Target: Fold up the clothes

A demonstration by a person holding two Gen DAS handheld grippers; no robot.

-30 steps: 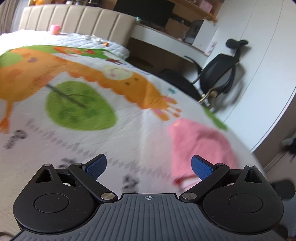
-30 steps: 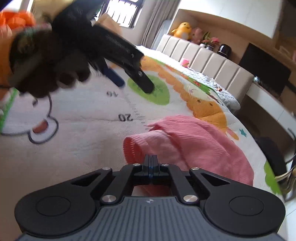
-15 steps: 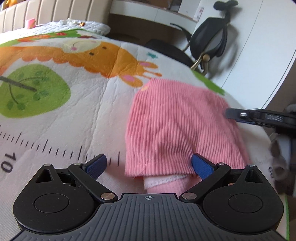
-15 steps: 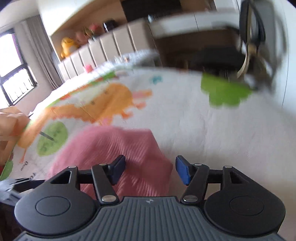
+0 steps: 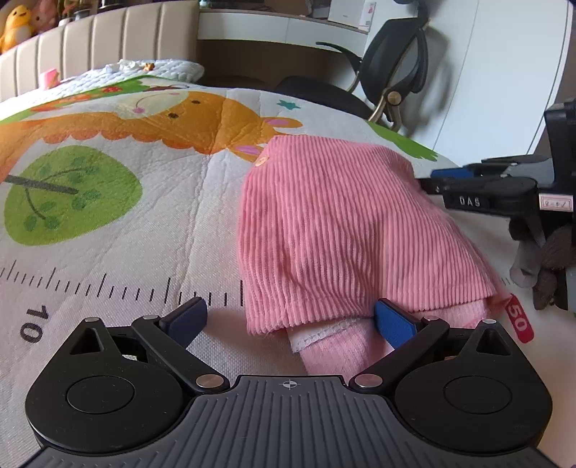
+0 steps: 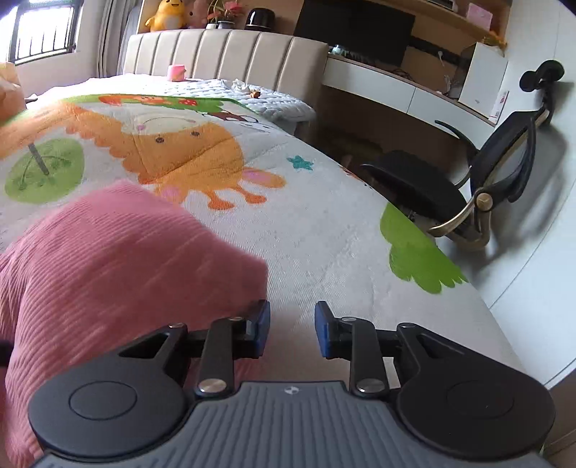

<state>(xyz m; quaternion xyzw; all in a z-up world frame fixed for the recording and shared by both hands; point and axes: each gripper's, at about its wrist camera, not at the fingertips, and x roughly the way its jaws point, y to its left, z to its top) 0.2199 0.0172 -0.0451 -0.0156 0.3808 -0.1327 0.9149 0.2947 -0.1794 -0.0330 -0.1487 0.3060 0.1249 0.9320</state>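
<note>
Bare quilt [image 6: 324,230] lies open ahead — only the pink garment [image 5: 345,230] and office chair [image 6: 486,187] obstruct.

Daylight scene, bright and even in both views. We see the window [image 6: 43,32] at 10 o'clock of the right wrist view, blown out white behind its bars. Soft shadows only: a faint one under the left gripper [image 5: 291,320] on the bedspread [image 5: 126,234], a dim one of the office chair [image 6: 504,172] on the wall at 3 o'clock. Strong fisheye bend; the wall edges curve at 2 to 4 o'clock in both views, corners go black. The pink garment [image 6: 108,259] shows slight smear at 9 o'clock in the right wrist view; its ribs read sharp in the left wrist view. The right gripper [image 6: 291,325] is crisp. No glare.
</note>
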